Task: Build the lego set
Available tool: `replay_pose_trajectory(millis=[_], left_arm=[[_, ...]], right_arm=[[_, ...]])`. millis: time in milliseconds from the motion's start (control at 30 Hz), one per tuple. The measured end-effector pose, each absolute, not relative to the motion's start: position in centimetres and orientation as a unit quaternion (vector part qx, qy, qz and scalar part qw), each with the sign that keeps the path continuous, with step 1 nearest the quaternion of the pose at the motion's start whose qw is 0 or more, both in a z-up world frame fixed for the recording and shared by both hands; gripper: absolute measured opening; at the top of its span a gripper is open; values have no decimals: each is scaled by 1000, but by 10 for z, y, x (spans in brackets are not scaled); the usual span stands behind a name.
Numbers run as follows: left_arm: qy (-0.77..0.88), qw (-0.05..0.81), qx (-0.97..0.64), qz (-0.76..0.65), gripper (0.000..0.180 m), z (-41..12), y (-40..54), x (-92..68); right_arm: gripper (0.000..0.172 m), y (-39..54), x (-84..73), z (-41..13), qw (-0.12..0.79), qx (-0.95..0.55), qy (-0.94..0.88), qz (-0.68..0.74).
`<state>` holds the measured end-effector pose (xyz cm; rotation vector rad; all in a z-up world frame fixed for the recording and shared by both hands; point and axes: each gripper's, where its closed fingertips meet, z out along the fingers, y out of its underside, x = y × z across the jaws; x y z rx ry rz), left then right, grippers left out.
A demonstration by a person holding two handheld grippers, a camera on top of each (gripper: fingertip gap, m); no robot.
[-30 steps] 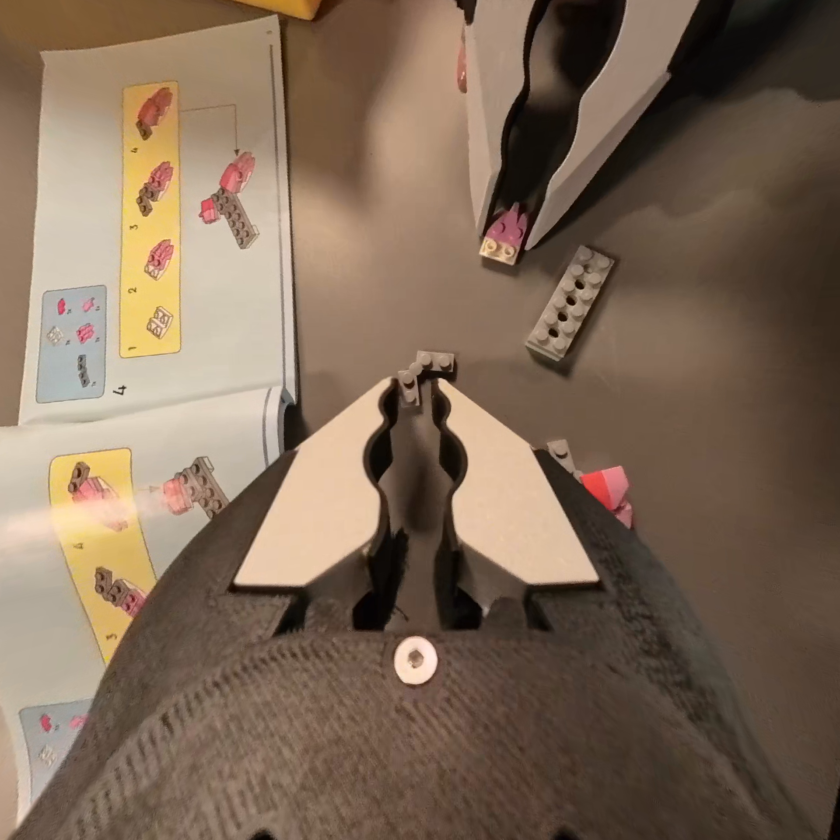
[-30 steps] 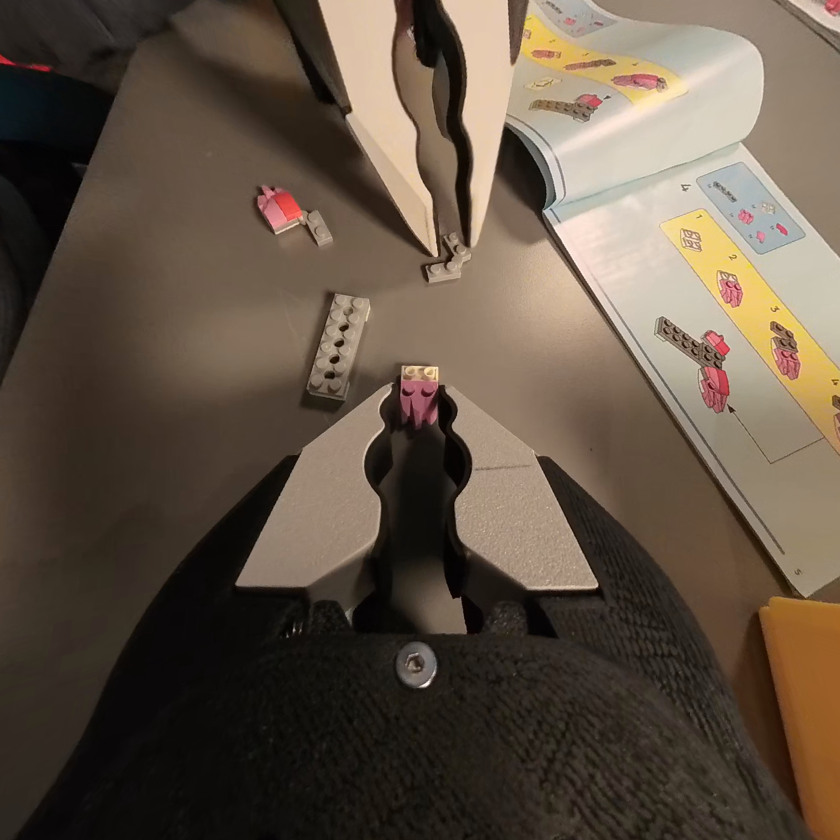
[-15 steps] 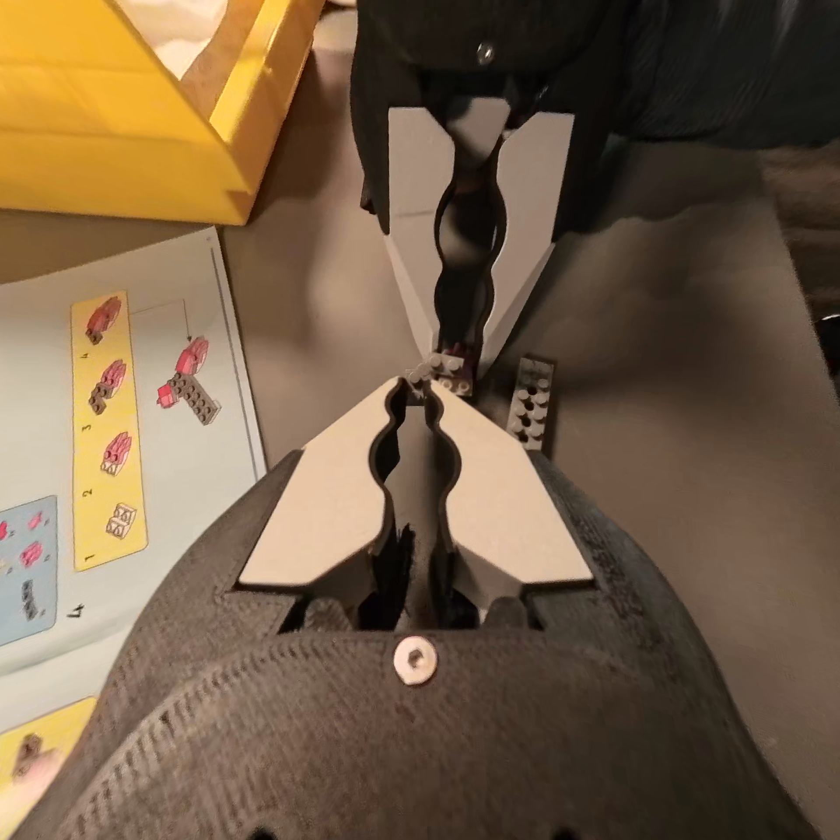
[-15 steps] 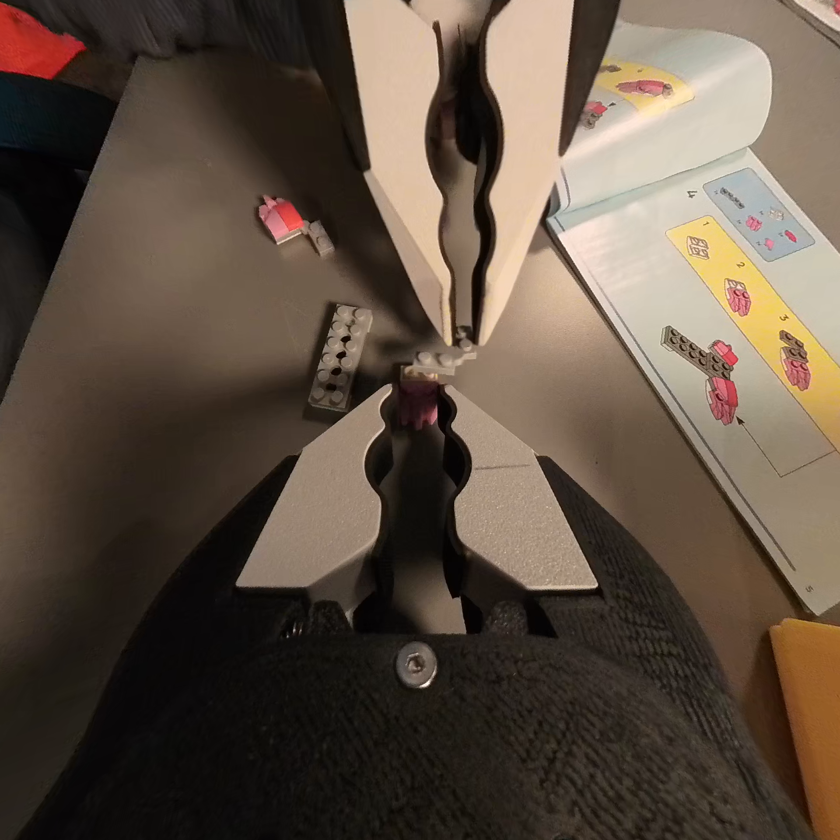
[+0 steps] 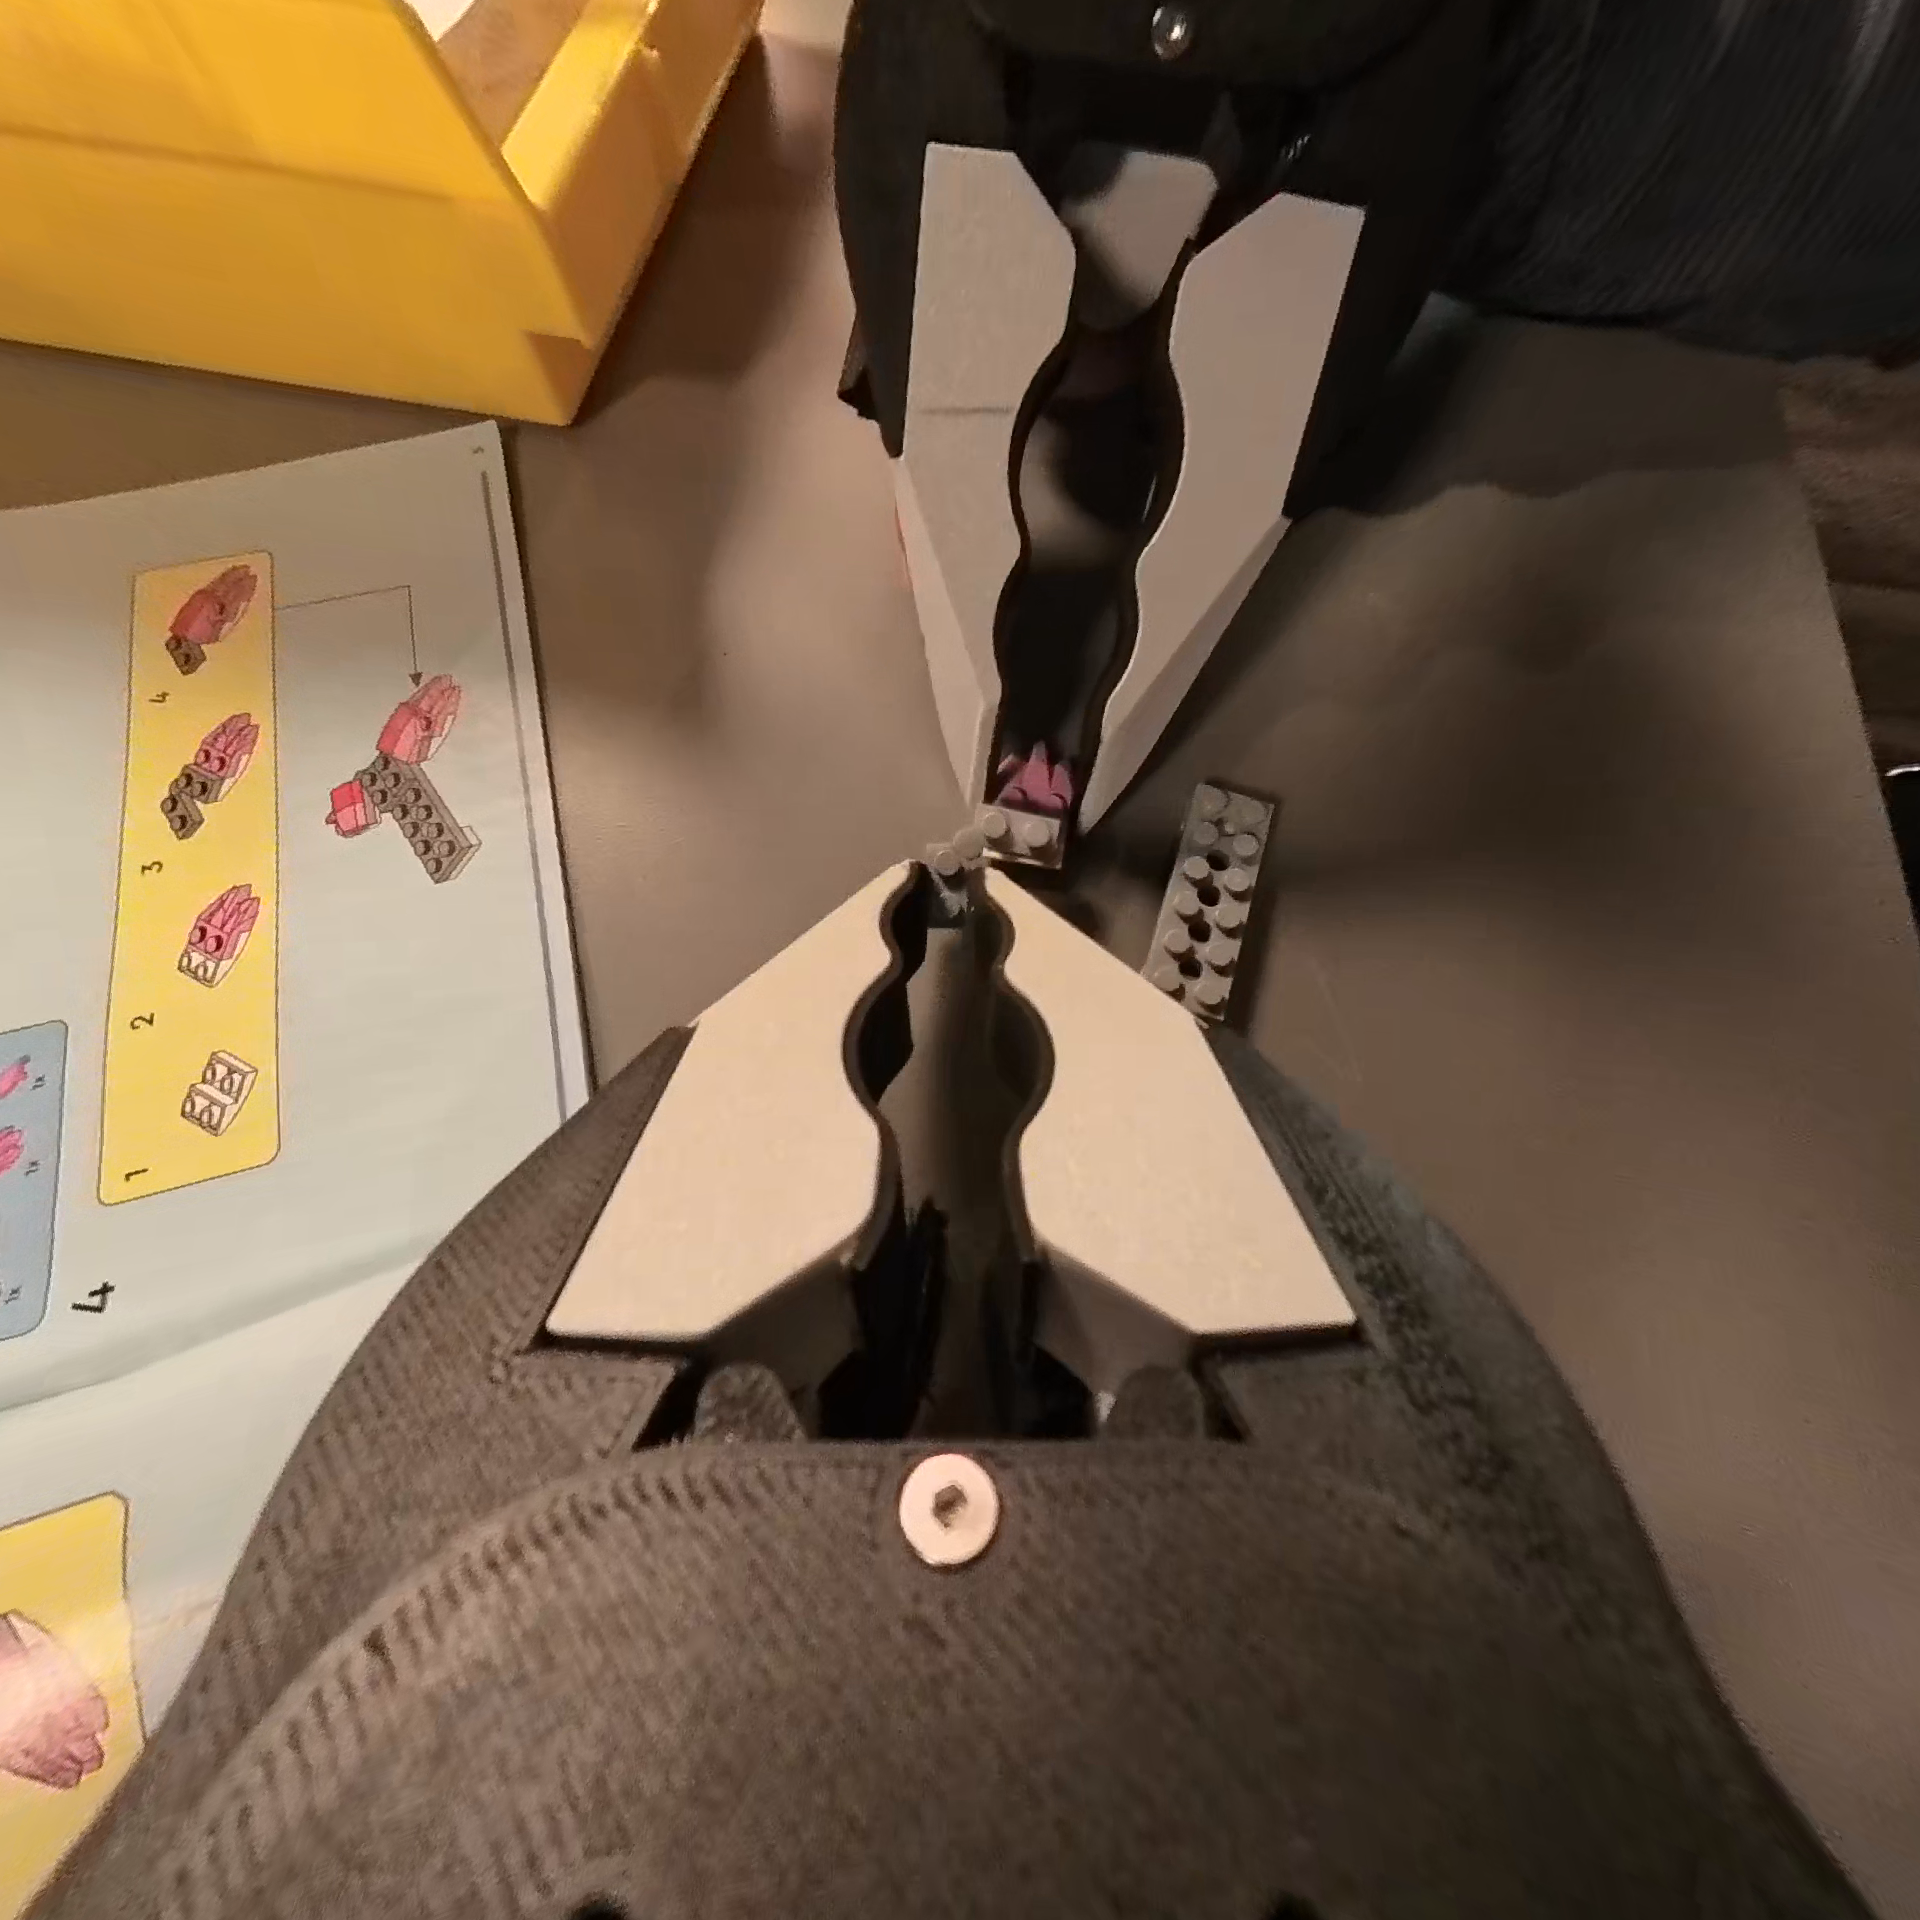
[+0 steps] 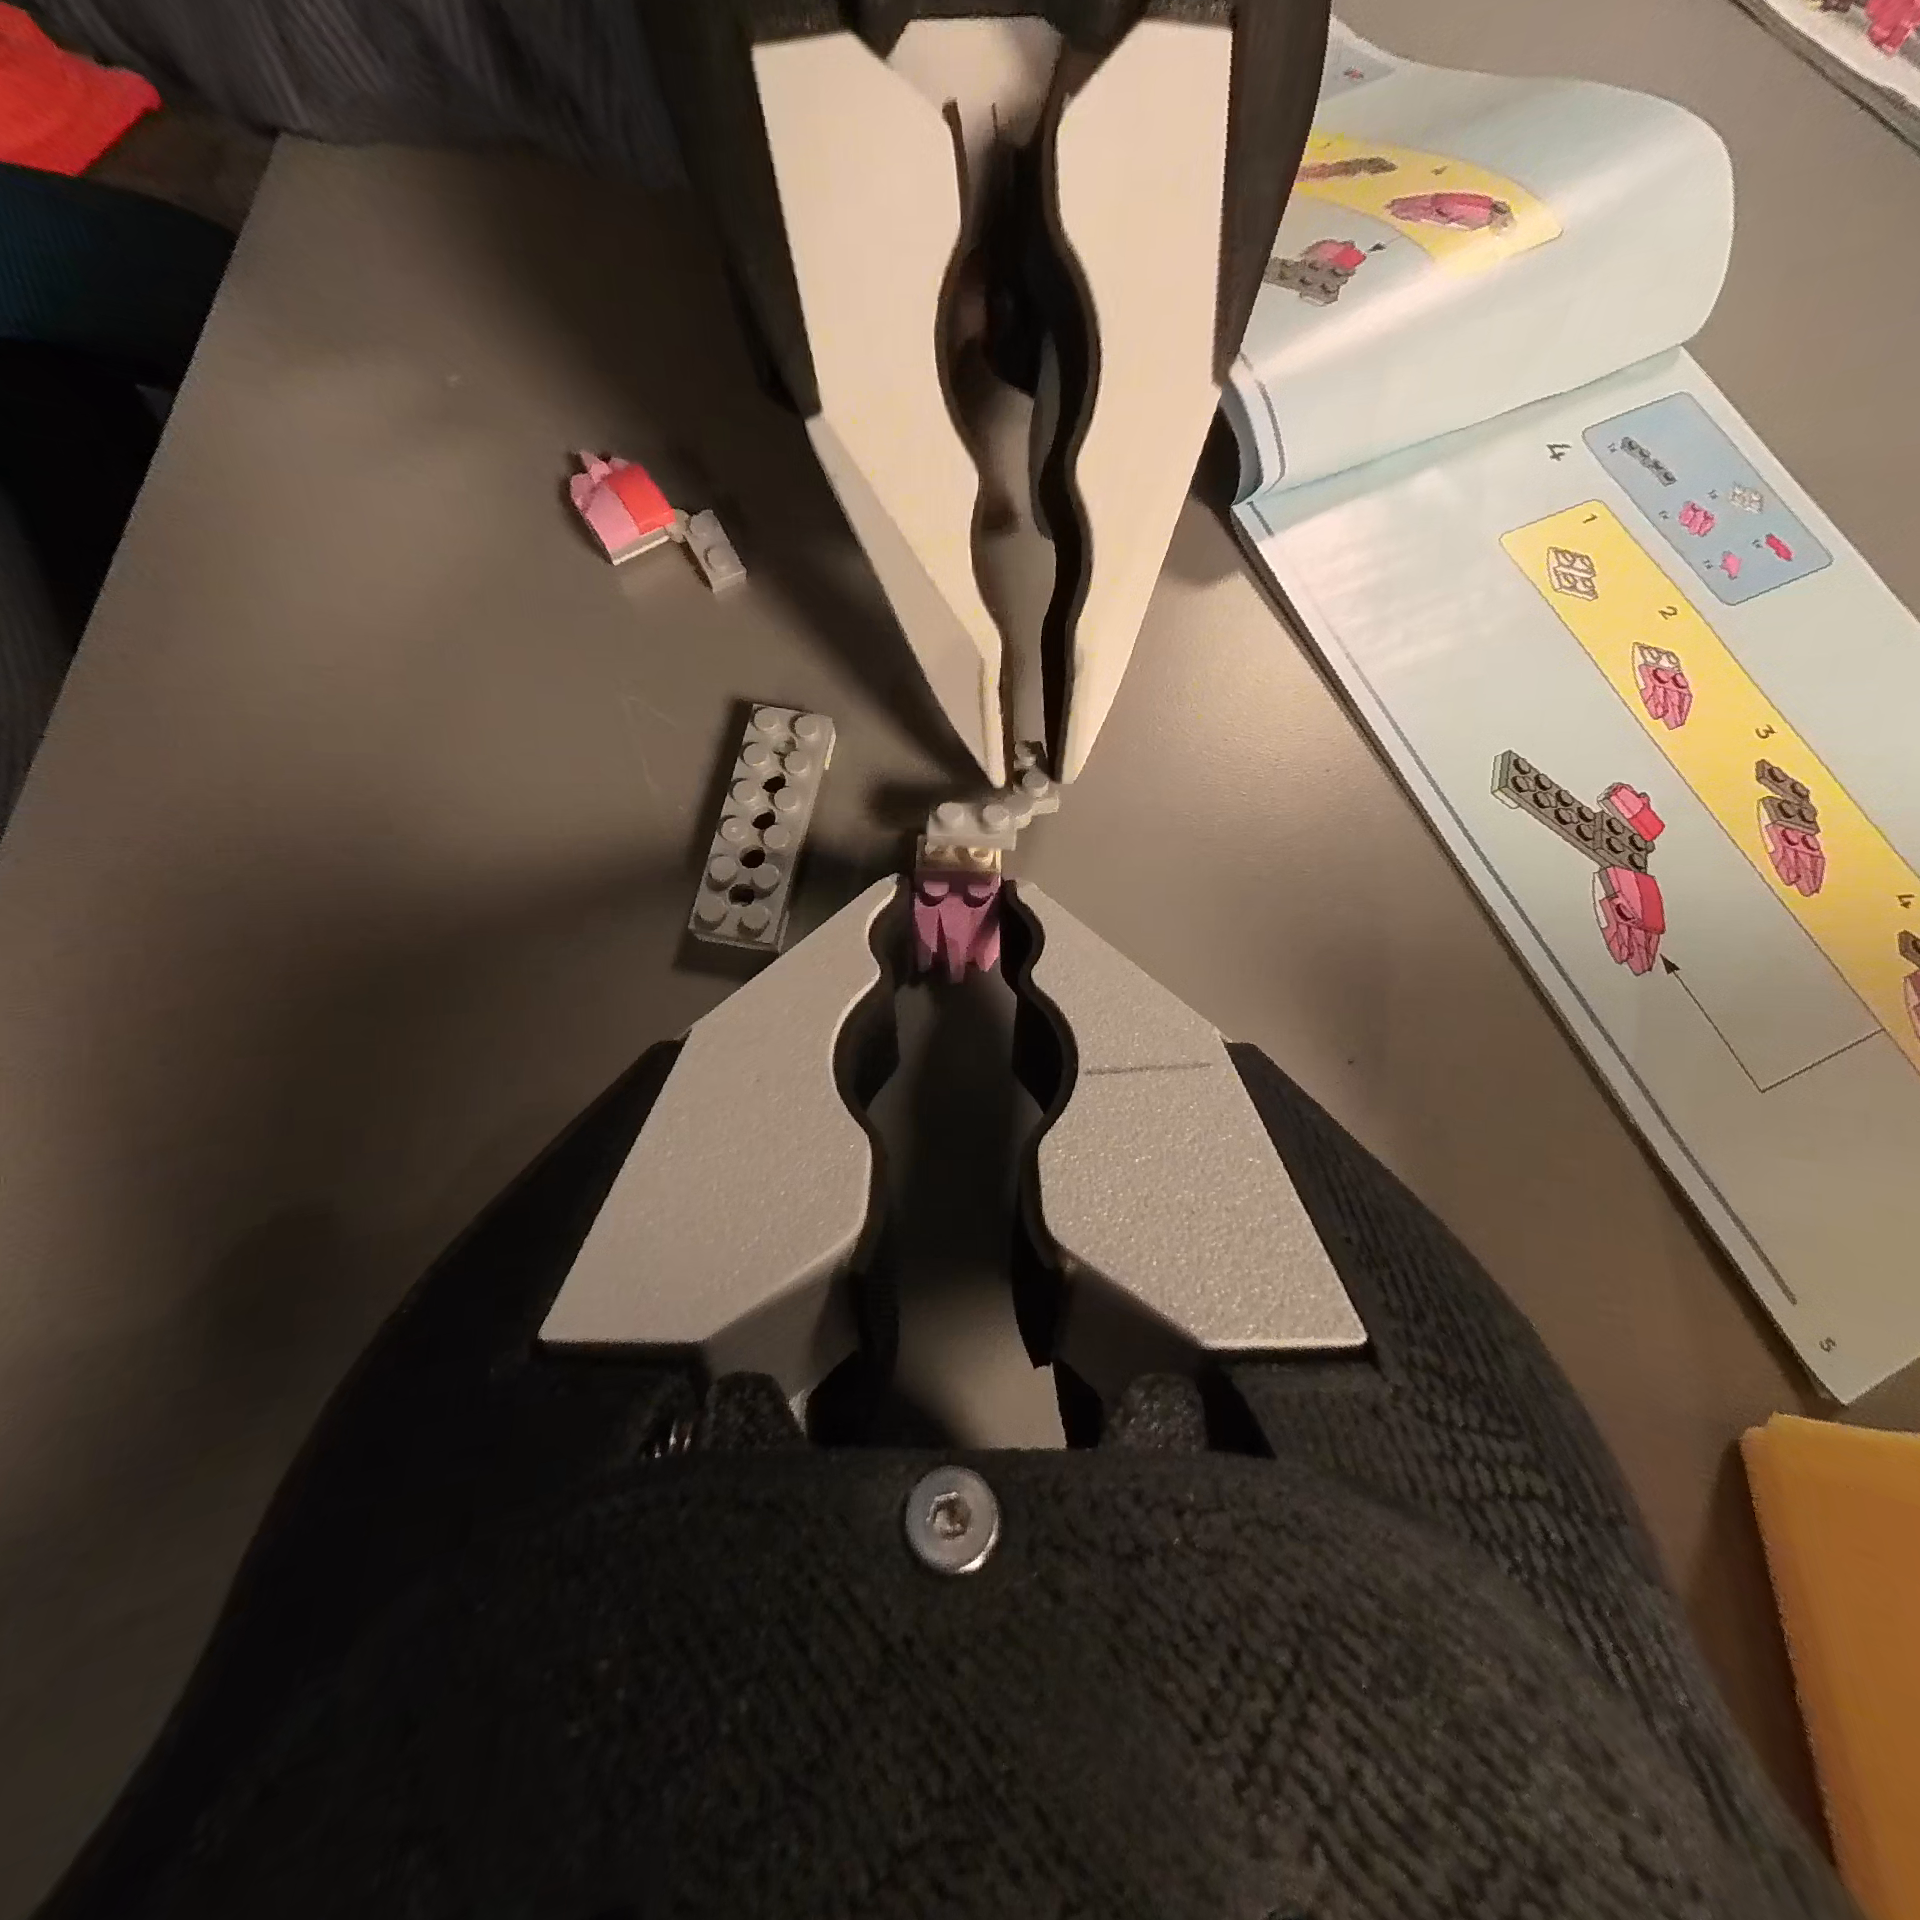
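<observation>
The left gripper (image 5: 961, 899) has its jaws nearly together, clamped on one end of a small grey plate (image 6: 992, 816) – the rest of that bent, hinged-looking plate sticks out past the fingertips. The right gripper (image 6: 956, 914) is clamped on a pink claw piece (image 6: 956, 925) with a cream brick (image 6: 961, 860) on its front end. Both parts are held above the table (image 6: 416, 1039), tip to tip: the grey plate lies on the cream brick's studs, though whether it is pressed home I cannot tell. So the two parts have been brought together – seating them looks unfinished. A long grey plate (image 6: 764, 836) lies loose just beside the tips, a red-pink cluster (image 6: 623, 504) farther off, and an open booklet (image 6: 1558, 623) and a yellow box (image 5: 312, 187) sit at the sides
</observation>
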<state>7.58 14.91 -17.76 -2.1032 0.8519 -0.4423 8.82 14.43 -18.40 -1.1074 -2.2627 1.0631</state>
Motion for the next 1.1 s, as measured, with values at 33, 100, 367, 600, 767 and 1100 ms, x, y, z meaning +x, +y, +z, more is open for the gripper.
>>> replay_pose_trajectory(millis=[33, 100, 367, 600, 767, 1100], left_arm=[[341, 400, -833, -171, 6, -179, 149, 76], [350, 395, -835, -159, 7, -182, 148, 77], [358, 397, -833, -140, 7, -184, 149, 76], [360, 399, -833, -134, 7, -184, 149, 76], [361, 399, -832, -136, 7, -184, 149, 77], [357, 394, -836, -136, 13, -185, 148, 79]], right_arm=[[14, 144, 88, -184, 202, -397, -810, 381], [14, 144, 88, -184, 201, -398, -810, 382], [15, 144, 89, -184, 195, -401, -808, 385], [18, 143, 89, -184, 192, -399, -809, 387], [15, 144, 88, -184, 197, -403, -807, 384], [14, 145, 88, -184, 198, -404, -806, 383]])
